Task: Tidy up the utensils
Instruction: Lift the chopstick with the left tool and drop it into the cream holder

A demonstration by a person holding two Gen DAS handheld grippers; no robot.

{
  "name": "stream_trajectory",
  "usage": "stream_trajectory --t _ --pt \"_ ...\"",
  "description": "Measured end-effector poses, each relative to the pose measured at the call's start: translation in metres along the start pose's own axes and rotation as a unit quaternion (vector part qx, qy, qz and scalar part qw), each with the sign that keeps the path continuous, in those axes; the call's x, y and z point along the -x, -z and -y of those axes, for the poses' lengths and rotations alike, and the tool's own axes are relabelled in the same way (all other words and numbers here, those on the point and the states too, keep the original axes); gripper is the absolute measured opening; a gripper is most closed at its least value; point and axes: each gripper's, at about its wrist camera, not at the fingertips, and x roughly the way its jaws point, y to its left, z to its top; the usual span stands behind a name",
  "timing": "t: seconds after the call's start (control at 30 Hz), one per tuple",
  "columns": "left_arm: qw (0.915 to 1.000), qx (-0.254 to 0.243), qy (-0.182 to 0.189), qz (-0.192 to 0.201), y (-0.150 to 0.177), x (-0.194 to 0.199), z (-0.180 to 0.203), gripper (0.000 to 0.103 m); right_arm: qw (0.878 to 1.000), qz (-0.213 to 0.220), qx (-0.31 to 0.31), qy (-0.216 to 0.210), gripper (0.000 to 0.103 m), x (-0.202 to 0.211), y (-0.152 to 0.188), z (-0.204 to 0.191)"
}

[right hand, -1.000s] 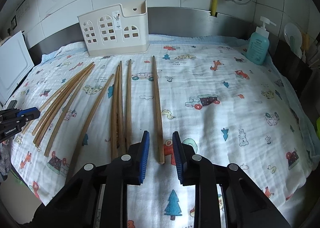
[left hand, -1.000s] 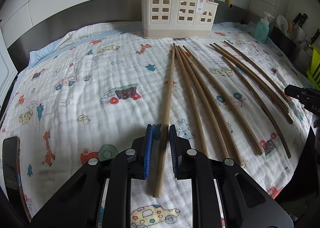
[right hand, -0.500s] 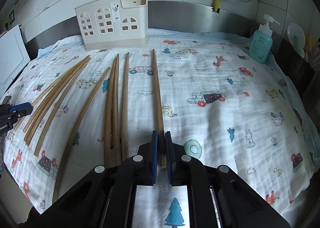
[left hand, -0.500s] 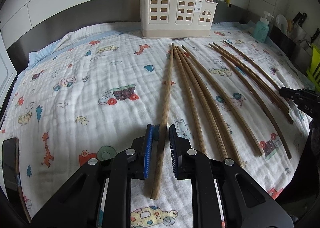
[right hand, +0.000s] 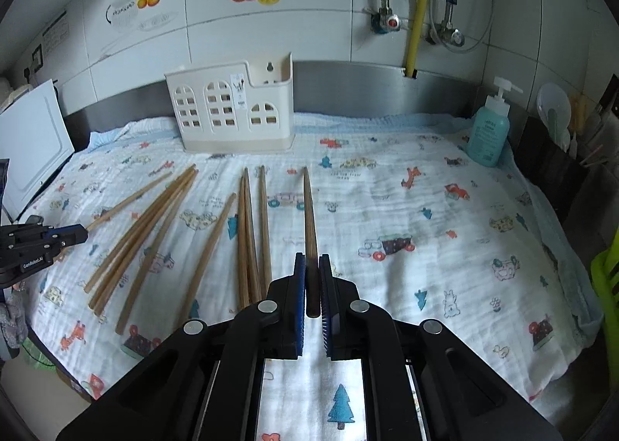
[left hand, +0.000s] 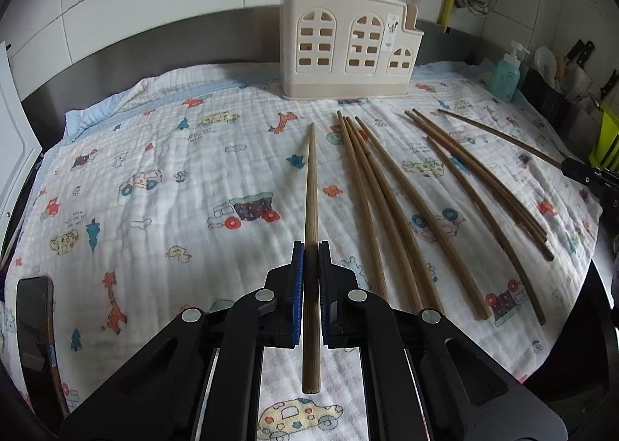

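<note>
On the worktop: a white cartoon-print cloth [left hand: 154, 177] is covering the surface, with the chopsticks lying on it.
Left gripper [left hand: 310, 259]: its blue-padded fingers [left hand: 297, 278] have just been closing and are now pressing on a wooden chopstick [left hand: 310, 185] from both sides.
Left chopstick position: it is running straight ahead between the pads, its thick end sticking out behind them and its thin tip pointing toward the holder.
Right gripper [right hand: 311, 270]: its fingers [right hand: 298, 286] are standing nearly together, clamping the thick end of a darker chopstick [right hand: 308, 208].
Right chopstick position: its thin tip is pointing toward the back wall; whether it is resting on the cloth or clear of it cannot be told.
Loose chopsticks, left wrist view: a tight cluster [left hand: 379, 208] is lying just to the right of the held one, and a second spread group [left hand: 483, 185] is lying farther right.
Loose chopsticks, right wrist view: three [right hand: 251, 232] are lying just left of the held one, one single stick [right hand: 211, 247] is lying beside them, and a fanned bundle [right hand: 143, 235] is lying farther left.
Utensil holder [left hand: 348, 50]: a cream plastic caddy with window-shaped cutouts is standing upright at the back edge of the cloth, against the steel backsplash, apart from all chopstick tips.
Soap bottle [right hand: 489, 131]: a teal pump dispenser is standing at the far right rear corner.
</note>
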Motion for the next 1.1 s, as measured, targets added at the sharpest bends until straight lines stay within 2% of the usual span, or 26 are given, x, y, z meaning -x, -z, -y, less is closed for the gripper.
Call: stream_trajectory --t 0.27,0.47,0.63,0.93,1.1 --pt "0.9986 0.003 0.018 0.050 -0.024 0.033 -0.002 0.006 0.998 0.062 0.016 -0.008 0.007 0.032 -0.046 -0.006" --pt "0.9971 -0.001 0.017 0.074 -0.048 0.044 -0.003 0.006 0.996 0.084 0.030 -0.015 0.007 0.037 -0.082 -0.010" --pt "0.9952 0.012 0.034 0.091 -0.074 0.050 -0.010 0.006 0.995 0.094 0.038 -0.024 0.007 0.039 -0.121 -0.007" --pt "0.9935 -0.011 0.036 0.107 -0.122 0.051 -0.009 0.006 0.988 0.139 0.050 -0.054 0.007 0.059 -0.202 -0.009" --pt "0.9928 -0.015 0.039 0.112 -0.142 0.052 -0.010 0.005 0.984 0.157 0.057 -0.058 0.007 0.052 -0.240 -0.022"
